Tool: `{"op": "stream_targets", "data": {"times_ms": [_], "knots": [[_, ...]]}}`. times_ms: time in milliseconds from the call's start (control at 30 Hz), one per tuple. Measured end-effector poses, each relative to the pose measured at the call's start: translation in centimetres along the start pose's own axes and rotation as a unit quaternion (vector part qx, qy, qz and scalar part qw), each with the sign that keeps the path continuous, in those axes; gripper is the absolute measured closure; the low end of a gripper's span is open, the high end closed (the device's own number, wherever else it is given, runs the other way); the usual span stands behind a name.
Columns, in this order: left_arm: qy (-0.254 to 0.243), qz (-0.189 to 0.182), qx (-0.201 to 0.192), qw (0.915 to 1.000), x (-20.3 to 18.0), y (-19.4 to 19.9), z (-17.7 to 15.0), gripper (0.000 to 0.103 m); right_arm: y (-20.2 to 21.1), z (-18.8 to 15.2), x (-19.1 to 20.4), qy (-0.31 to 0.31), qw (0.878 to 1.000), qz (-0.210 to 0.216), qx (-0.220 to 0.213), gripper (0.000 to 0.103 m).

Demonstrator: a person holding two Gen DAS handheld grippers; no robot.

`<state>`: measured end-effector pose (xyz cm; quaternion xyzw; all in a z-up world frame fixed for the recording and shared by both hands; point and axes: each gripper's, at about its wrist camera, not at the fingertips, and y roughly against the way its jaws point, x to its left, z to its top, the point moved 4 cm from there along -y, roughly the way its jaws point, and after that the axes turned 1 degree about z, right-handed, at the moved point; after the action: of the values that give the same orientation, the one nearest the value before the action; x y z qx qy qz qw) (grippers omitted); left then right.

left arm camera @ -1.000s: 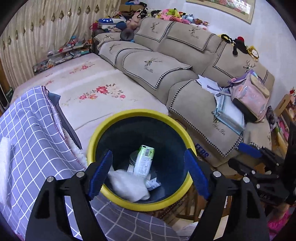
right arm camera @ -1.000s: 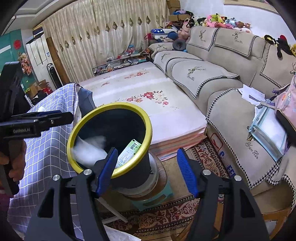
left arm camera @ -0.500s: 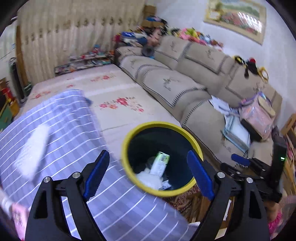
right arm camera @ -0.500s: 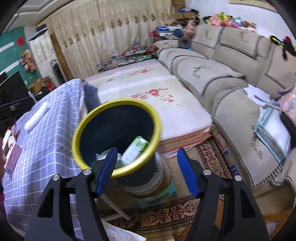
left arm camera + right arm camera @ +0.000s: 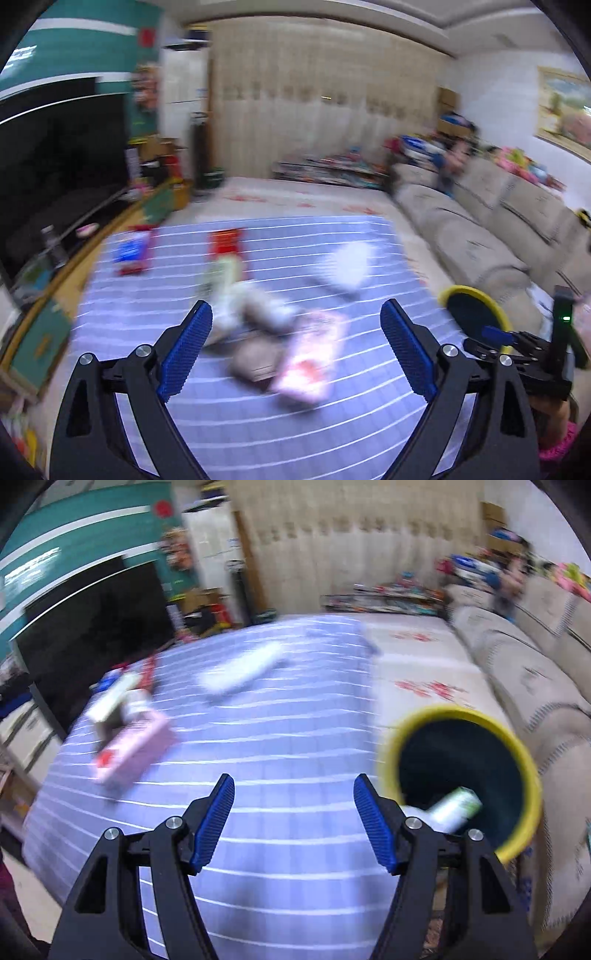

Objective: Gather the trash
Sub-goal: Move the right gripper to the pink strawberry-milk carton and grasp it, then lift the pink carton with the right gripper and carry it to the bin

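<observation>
Left wrist view shows the left gripper [image 5: 295, 345] over the checked table [image 5: 369, 417], its jaws opening wide with nothing pressed between them; blurred trash lies beyond: a pink packet [image 5: 308, 363], a white wad [image 5: 349, 264], a red wrapper [image 5: 226, 242]. At the table's right edge stands the yellow-rimmed bin [image 5: 461, 771], a green-and-white carton [image 5: 456, 808] inside. Beside that bin, the right gripper [image 5: 293, 821] hangs with jaws parted, empty.

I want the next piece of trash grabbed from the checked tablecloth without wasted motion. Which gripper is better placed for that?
Probably the left. The left gripper is empty, jaws opening, with the blurred pile of litter right ahead. The right gripper, open and empty, faces bare cloth; the pink packet lies off to its side.
</observation>
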<state>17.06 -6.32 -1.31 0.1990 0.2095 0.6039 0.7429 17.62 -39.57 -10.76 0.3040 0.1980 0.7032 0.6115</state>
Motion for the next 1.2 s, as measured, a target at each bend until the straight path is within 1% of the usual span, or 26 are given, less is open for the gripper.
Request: {"op": "stream_targets", "data": {"times_ms": [33, 133, 233, 333, 400, 467, 533, 600, 700, 800, 867, 967, 1133, 1200], "knots": [[0.013, 0.012, 0.001, 0.9998, 1.9, 0.6, -0.5, 0.012, -0.3, 0.3, 2.1, 0.012, 1.000, 0.016, -0.003, 0.039], [0.044, 0.031, 0.005, 0.9986, 6.2, 1.8, -1.8, 0.012, -0.9, 0.7, 7.9, 0.041, 0.997, 0.057, -0.011, 0.039], [0.061, 0.033, 0.012, 0.9975, 8.6, 2.2, -3.1, 0.012, -1.9, 0.9, 12.8, 0.062, 0.995, 0.082, -0.012, 0.039], [0.063, 0.024, 0.020, 0.9975, 9.1, 1.8, -3.8, 0.012, -3.4, 0.6, 16.6, 0.072, 0.994, 0.088, -0.004, 0.039], [0.058, 0.015, 0.024, 0.9979, 9.0, 1.6, -4.1, 0.012, -4.5, 0.1, 18.1, 0.076, 0.993, 0.085, 0.009, 0.039], [0.057, 0.011, 0.028, 0.9980, 8.5, 1.2, -4.3, 0.012, -5.7, -0.3, 18.9, 0.074, 0.994, 0.080, 0.022, 0.039], [0.058, 0.005, 0.032, 0.9978, 8.1, 0.8, -4.3, 0.012, -7.1, -0.5, 19.5, 0.075, 0.995, 0.059, 0.033, 0.039], [0.059, 0.001, 0.036, 0.9976, 8.1, 0.4, -4.4, 0.012, -8.0, -0.7, 19.4, 0.069, 0.995, 0.052, 0.044, 0.038], [0.060, -0.001, 0.041, 0.9974, 7.8, 0.0, -4.5, 0.012, -8.8, -0.7, 19.3, 0.069, 0.996, 0.034, 0.046, 0.038], [0.061, -0.004, 0.046, 0.9971, 7.6, -0.6, -4.6, 0.012, -9.5, -0.7, 19.1, 0.071, 0.996, 0.024, 0.047, 0.033], [0.060, -0.007, 0.049, 0.9970, 7.4, -1.0, -4.6, 0.012, -9.5, -0.7, 18.9, 0.075, 0.996, 0.022, 0.046, 0.032], [0.057, -0.011, 0.053, 0.9969, 6.9, -1.5, -4.7, 0.012, -9.0, -0.3, 17.3, 0.074, 0.996, 0.005, 0.039, 0.032], [0.054, -0.015, 0.058, 0.9967, 6.4, -2.1, -4.8, 0.012, -7.4, 0.8, 12.4, 0.051, 0.997, -0.050, 0.021, 0.032], [0.054, -0.020, 0.060, 0.9965, 6.0, -2.4, -4.9, 0.012, -7.2, 1.1, 11.5, 0.038, 0.998, -0.050, 0.017, 0.031]]}}
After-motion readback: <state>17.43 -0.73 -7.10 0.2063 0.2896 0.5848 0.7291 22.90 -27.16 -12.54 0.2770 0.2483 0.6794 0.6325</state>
